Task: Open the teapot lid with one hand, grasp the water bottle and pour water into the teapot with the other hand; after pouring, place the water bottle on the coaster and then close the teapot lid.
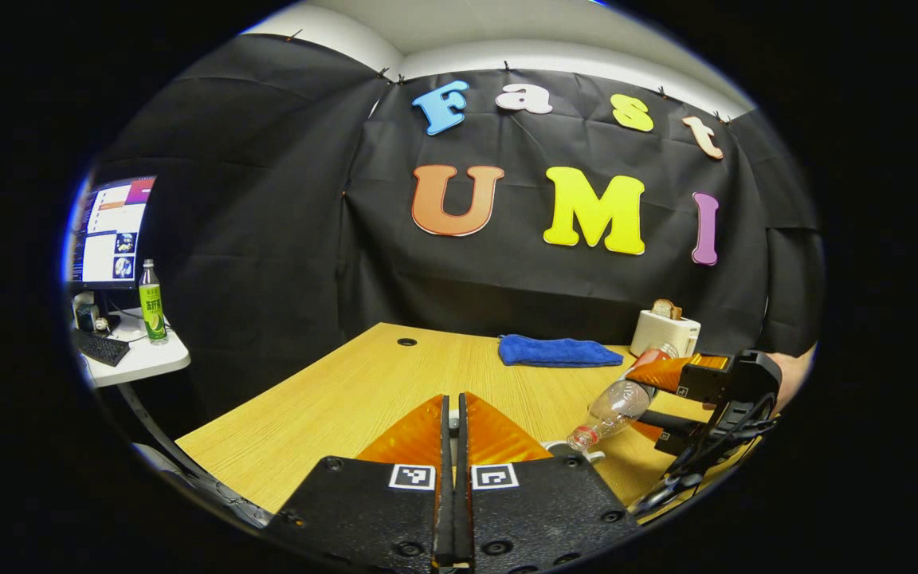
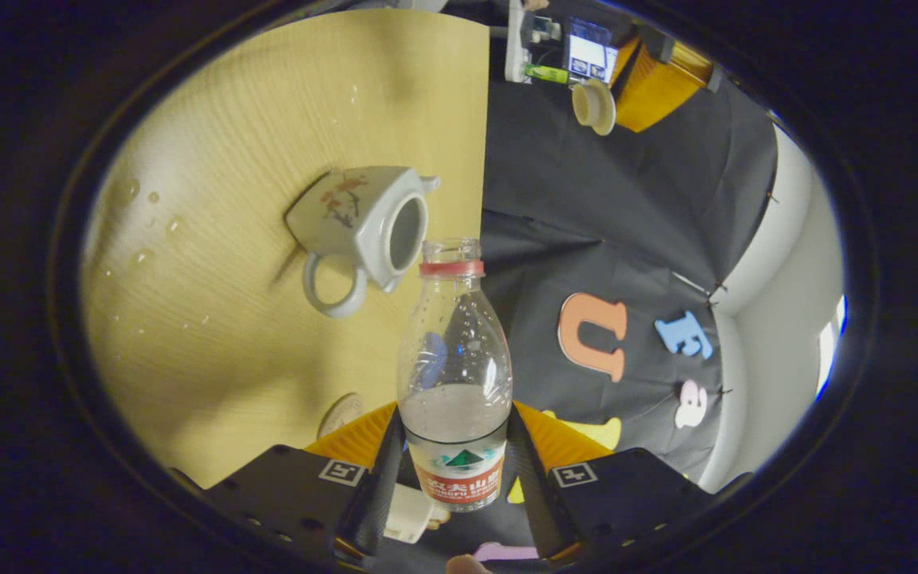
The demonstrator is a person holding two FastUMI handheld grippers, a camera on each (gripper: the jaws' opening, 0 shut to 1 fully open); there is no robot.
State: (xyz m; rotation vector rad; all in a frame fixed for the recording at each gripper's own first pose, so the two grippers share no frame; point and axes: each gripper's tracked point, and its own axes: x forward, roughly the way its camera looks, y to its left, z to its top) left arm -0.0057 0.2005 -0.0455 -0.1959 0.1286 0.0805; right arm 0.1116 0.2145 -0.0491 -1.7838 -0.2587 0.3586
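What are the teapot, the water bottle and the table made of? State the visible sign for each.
Teapot: apparently glazed ceramic; opaque pale body with a soft sheen and a painted motif.
Water bottle: clear thin plastic, most likely; see-through wall, droplets inside, printed wrap label, gripped in the right claw.
Table: wood-grain surface, possibly laminate; regular pale grain, smooth enough that water drops bead on it.

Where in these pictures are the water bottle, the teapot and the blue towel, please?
water bottle (image 2: 454,359): right gripper view, on its clear body.
teapot (image 2: 351,215): right gripper view, on its side wall.
blue towel (image 1: 556,351): left gripper view, on its middle.
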